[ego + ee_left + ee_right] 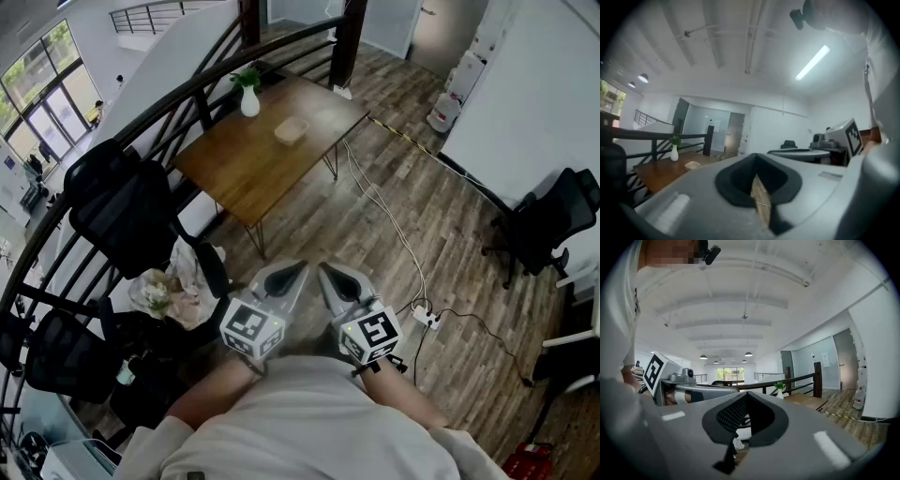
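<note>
At the lower middle of the head view, the left gripper (296, 270) and the right gripper (328, 272) sit side by side close to the person's chest. Each has its jaws brought together at the tips with nothing between them. Nearest is a pale crumpled bundle (167, 292) at the lower left, left of the left gripper and apart from it, so that gripper is the closer one. The bundle shows no clear long axis. Above it stands a black chair (122, 211). Both grippers point up the frame toward the wooden table (239, 164), which runs from centre left to upper right. It carries a shallow bowl (291, 129) and, beyond that, a white vase (249, 101).
</note>
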`<state>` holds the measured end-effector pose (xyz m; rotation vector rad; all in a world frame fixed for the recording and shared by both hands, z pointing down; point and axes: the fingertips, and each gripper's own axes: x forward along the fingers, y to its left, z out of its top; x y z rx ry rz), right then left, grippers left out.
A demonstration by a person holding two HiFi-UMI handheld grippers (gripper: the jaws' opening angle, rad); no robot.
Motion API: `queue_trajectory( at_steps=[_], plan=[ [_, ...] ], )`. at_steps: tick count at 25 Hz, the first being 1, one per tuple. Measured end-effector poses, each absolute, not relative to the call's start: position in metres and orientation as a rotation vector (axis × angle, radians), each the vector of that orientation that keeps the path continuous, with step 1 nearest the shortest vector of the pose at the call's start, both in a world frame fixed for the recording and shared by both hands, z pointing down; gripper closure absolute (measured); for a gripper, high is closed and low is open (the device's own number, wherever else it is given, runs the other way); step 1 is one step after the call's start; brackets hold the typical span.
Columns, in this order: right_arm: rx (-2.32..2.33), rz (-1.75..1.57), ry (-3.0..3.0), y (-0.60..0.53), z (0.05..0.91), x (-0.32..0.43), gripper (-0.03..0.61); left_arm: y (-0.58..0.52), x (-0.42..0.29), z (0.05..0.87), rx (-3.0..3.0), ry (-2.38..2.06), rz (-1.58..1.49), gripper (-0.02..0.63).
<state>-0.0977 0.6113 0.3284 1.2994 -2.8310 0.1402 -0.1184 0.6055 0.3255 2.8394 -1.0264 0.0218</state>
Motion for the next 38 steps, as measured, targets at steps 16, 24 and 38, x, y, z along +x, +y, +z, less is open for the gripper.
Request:
queue_trajectory(
  at_steps=[16, 24, 38],
  plan=[
    [1.279, 0.197, -2.858, 0.594, 0.337, -0.088, 0.572, 0.589, -0.112, 0.339, 2.798, -1.027, 0.04, 0.611],
    [1.274, 0.213, -2.876, 0.559, 0.344, -0.053, 0.571, 0.551, -0.08, 0.347, 2.781, -1.035, 0.048, 0.611],
    [1.12, 0.175, -2.918, 0.446, 0.33, 0.083, 0.571, 0.427, 0.052, 0.338, 2.794, -1.082, 0.06, 0.611]
  ],
)
